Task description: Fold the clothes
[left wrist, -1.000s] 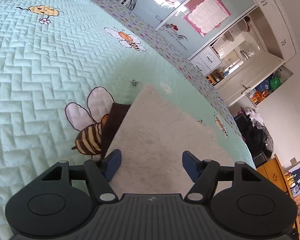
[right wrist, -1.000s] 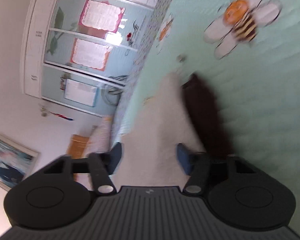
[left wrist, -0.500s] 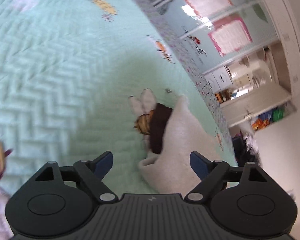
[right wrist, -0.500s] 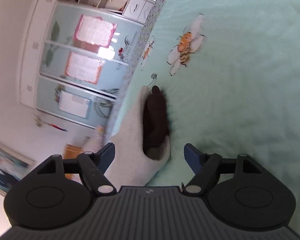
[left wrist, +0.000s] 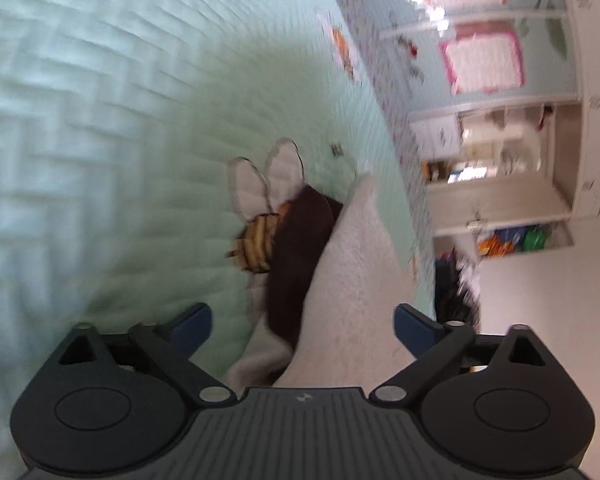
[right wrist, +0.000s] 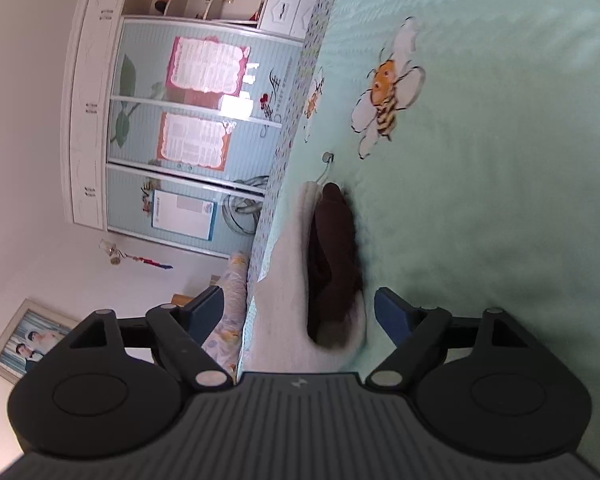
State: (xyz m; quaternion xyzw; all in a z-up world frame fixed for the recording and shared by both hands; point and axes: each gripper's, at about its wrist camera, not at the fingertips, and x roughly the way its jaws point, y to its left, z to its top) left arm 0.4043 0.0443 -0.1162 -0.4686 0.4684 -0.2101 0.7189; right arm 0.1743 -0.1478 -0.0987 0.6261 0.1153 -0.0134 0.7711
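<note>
We read the left gripper (left wrist: 302, 322) as wide open: its jaws have just been opening, and the beige garment (left wrist: 348, 280) lies between them without either pad pressing on it. The left-wrist view is motion-blurred, so fine contact is hard to judge. The garment is folded on the mint quilted bedspread (left wrist: 100, 140), near the bed's edge, with a dark brown lining (left wrist: 300, 248) showing along the fold and partly covering a bee print (left wrist: 256, 240).

The right gripper (right wrist: 300, 312) also stands wide, jaws just opened, straddling the near end of the same garment (right wrist: 284, 280); the brown inner layer (right wrist: 334, 248) shows here too. Nothing is held.

Judgement: the fold looks laid and released. For a clean result we would draw both grippers clear without snagging the edge, then check that the brown layer sits squarely inside.
</note>
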